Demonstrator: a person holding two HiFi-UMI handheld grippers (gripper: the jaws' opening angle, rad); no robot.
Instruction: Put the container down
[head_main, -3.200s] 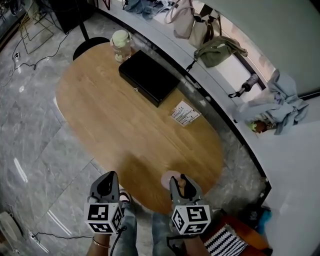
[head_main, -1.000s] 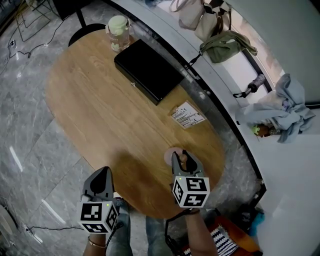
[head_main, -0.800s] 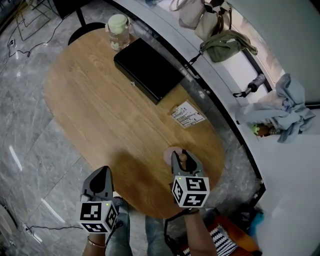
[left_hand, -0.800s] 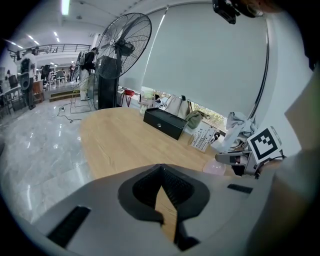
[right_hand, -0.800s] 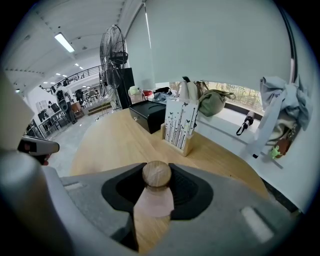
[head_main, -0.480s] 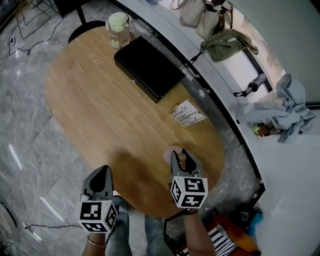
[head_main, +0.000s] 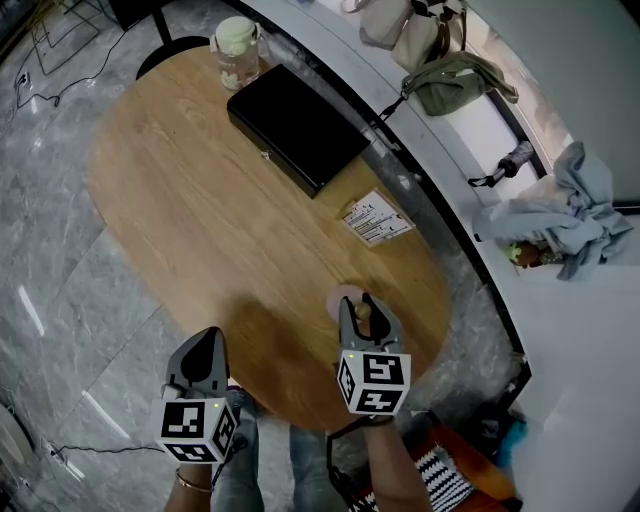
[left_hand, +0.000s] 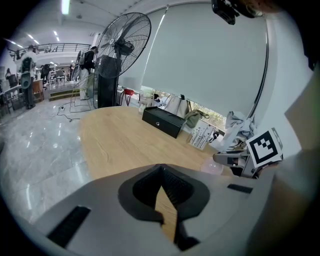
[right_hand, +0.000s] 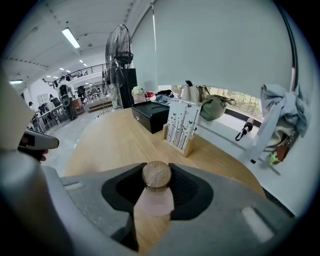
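Compared with a few seconds back, the right gripper (head_main: 360, 312) has come forward from the near rim and now sits over the table (head_main: 200, 220). In the last second it has barely shifted. It's clamped on the wooden knob (right_hand: 156, 174) of the little pink container (right_hand: 154, 199), which hangs between the jaws low over the wood near the front edge. I can't tell if the bottom is touching yet. The left gripper (left_hand: 161, 169) is closed on nothing, parked off the edge beside it.

My take on doing this bit well: lower it straight, keep it level, and wait until the base is flat on the wood before letting go. The grip is only on the knob, so I'd guess the body could swing or tip. Then lift straight up so the knob doesn't get dragged.

Not much to read. The card stand (right_hand: 181, 126) has black plant and butterfly prints, but any text is too small. The black box (head_main: 297, 127) shows no label, and the gripper cubes carry only square black-and-white patterns.
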